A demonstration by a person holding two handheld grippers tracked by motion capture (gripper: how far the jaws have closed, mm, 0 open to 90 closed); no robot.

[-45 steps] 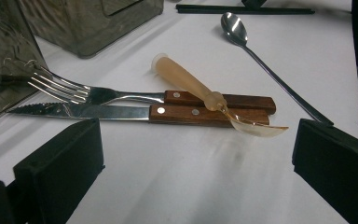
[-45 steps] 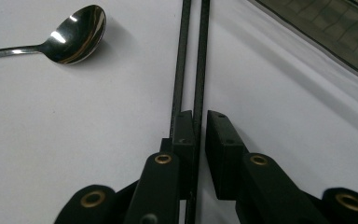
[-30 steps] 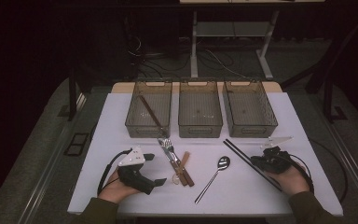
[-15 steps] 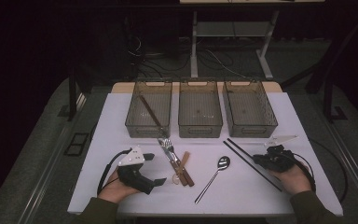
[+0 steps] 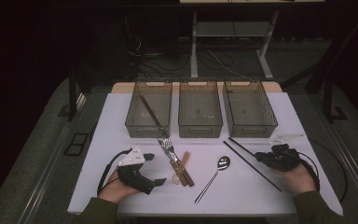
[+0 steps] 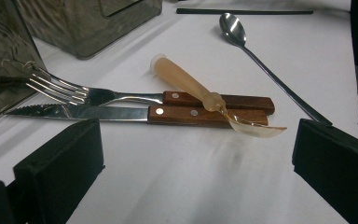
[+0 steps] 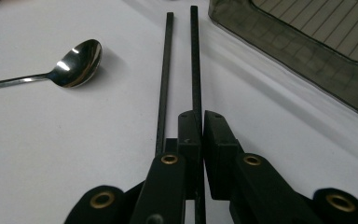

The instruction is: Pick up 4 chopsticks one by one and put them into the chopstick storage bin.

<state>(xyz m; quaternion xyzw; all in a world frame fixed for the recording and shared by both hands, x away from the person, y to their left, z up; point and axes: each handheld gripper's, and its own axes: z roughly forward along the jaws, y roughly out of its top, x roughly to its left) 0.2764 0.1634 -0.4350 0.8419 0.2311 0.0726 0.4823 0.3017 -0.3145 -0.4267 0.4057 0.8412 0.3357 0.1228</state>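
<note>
My right gripper (image 7: 200, 122) is shut on one black chopstick (image 7: 195, 60), which runs ahead from between its jaws. A second black chopstick (image 7: 165, 70) lies just left of it on the white table and passes under the left jaw. In the high view the right gripper (image 5: 262, 157) sits at the near end of the chopstick pair (image 5: 244, 156). My left gripper (image 5: 154, 169) rests on the table, open and empty. Ahead of the left gripper (image 6: 196, 158) lie a wooden-handled fork (image 6: 88, 95) and knife (image 6: 98, 113), with a translucent plastic spoon (image 6: 186, 84) across their handles.
A long metal spoon (image 5: 216, 170) lies between the two hands. Three grey bins stand in a row at the back: left (image 5: 147, 129) with a brown stick inside, middle (image 5: 200, 129), right (image 5: 256, 128). The table's front edge runs just before the hands.
My right gripper has shifted slightly to the right, still shut on the chopstick. The left gripper and the cutlery have stayed put.
</note>
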